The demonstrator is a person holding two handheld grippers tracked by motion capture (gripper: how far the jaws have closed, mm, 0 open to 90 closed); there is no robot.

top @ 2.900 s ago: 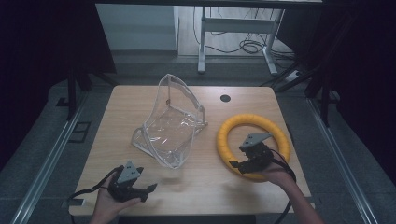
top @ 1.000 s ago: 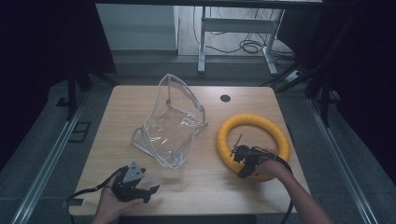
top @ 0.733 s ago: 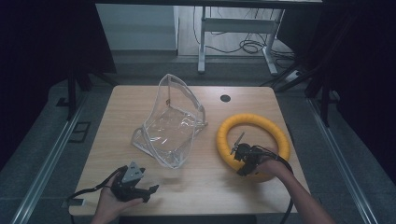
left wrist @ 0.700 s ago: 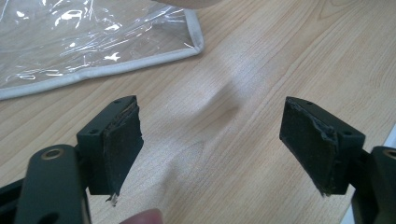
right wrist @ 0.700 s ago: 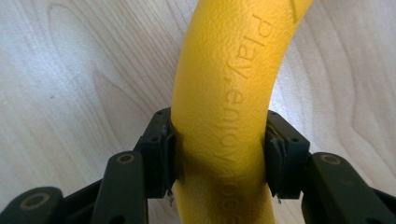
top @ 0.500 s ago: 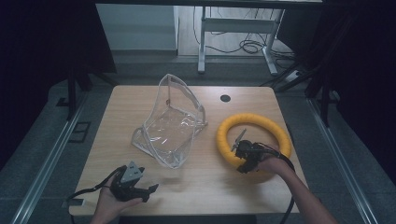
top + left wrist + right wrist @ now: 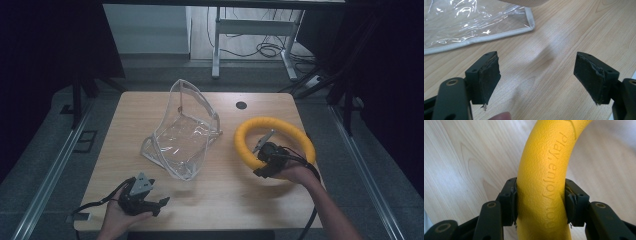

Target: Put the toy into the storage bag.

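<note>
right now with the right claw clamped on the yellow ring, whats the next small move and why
Probably lift the yellow ring slightly off the table. The right claw has both pads pressed against the tube, so the grip looks set, and the clear bag lies open beside it.

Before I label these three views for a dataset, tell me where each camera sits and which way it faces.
High view: fixed above the person's side, looking forward and down on the table; both forearms, the left gripper and right gripper show.
Left gripper view: rides the left gripper, looking along its open jaws at bare wood and the clear bag; a fingertip shows.
Right gripper view: rides the right gripper, looking along jaws clamped on the yellow ring.
Shared: the ring appears in high and right gripper views.
</note>
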